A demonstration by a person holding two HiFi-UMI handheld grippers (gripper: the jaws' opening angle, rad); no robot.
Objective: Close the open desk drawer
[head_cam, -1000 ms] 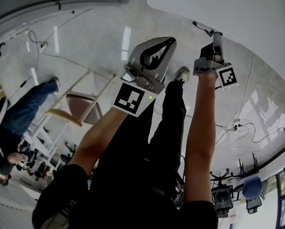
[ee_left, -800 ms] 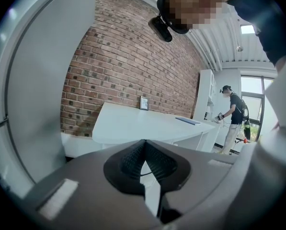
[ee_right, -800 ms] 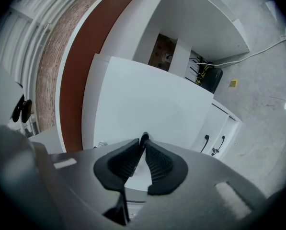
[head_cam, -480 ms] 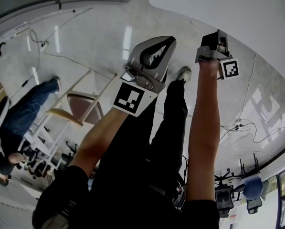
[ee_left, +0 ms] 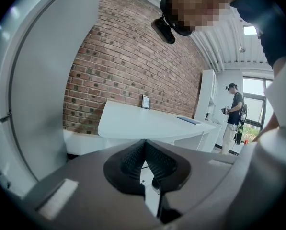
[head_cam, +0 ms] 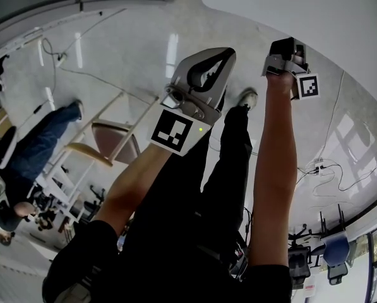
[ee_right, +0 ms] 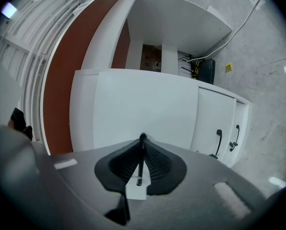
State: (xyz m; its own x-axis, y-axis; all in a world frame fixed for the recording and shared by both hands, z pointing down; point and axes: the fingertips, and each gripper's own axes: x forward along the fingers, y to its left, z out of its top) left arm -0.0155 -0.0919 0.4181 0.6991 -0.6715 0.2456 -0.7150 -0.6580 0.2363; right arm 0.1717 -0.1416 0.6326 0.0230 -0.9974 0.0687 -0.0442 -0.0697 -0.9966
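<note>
Drawer fronts [ee_right: 214, 119] with black handles [ee_right: 218, 139] sit on the white desk unit [ee_right: 143, 104], well apart from both tools; the push seems not yet begun. Right gripper [ee_right: 142, 140] jaws have just been closing, empty; left gripper [ee_left: 145, 145] clenched on nothing.

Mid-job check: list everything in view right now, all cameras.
desk: one, white, facing right gripper
drawer handles: two, black, on desk front
table: one, white, before brick wall
chair: one, brown seat, floor left in head view
person in jeans: one, blue, beside chair
standing person: one, dark top, beyond table
left gripper: one, grey, shut, empty
right gripper: one, grey, jaws just been closing, nothing between them
</note>
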